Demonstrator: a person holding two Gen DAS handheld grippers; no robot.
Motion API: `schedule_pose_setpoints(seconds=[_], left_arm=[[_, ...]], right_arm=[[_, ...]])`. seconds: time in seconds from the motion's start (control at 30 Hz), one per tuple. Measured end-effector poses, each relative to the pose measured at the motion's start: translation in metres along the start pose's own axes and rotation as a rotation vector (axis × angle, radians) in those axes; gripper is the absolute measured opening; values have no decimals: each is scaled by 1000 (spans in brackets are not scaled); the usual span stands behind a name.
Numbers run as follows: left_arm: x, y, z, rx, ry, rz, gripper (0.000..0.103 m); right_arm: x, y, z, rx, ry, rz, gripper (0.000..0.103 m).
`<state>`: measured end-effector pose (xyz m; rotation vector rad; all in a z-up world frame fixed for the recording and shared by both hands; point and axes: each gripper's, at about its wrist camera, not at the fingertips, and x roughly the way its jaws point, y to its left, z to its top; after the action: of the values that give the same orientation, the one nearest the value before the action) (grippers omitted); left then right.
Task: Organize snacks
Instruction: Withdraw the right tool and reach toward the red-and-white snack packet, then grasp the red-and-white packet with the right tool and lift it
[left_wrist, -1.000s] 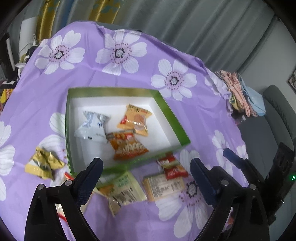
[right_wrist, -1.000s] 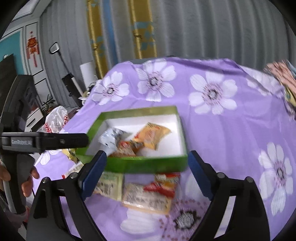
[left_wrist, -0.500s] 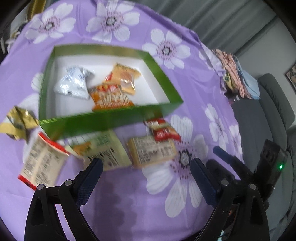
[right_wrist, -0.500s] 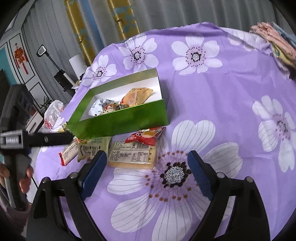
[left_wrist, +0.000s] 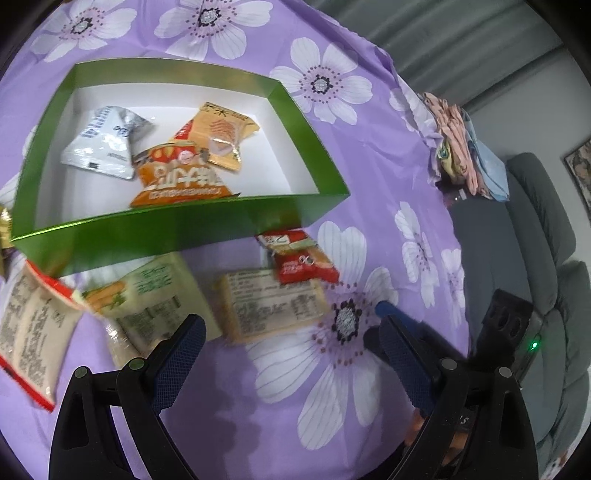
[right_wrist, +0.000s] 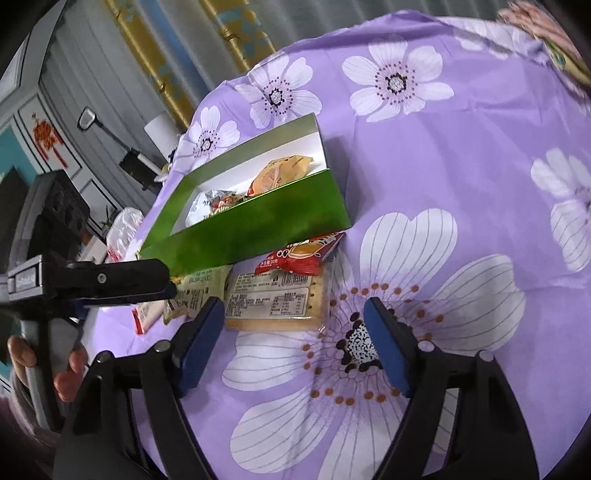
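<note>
Now lower than a second ago, both tools over the purple flowered tablecloth (right_wrist: 461, 192). Right gripper (right_wrist: 293, 334) released but just narrowing, nothing between its blue pads, aimed at the flat beige cracker packet (right_wrist: 275, 302); left gripper (left_wrist: 288, 354) released, empty. Beyond, a small red snack pouch (left_wrist: 301, 258) overlapping the packet. Farther, the shallow green cardboard box (left_wrist: 177, 229) with three snacks inside. Likely next: pinching the cracker packet.

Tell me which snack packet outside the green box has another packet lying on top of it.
The flat beige cracker packet: the small red packet overlaps its far edge; no other loose packet is covered this way.
</note>
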<state>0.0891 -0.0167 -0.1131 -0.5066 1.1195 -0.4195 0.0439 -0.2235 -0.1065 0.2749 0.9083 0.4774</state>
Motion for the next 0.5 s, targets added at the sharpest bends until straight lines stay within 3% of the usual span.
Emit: schedule_pose_setpoints(seconds=[0.23,0.5], left_arm=[[19,-5,16,-50,-6,-47,95],[40,-7,26,-59,6,-32,89]], right_arm=[[11,-13,7,87,-2,67,57],[28,-21,13,127,14,94,48]])
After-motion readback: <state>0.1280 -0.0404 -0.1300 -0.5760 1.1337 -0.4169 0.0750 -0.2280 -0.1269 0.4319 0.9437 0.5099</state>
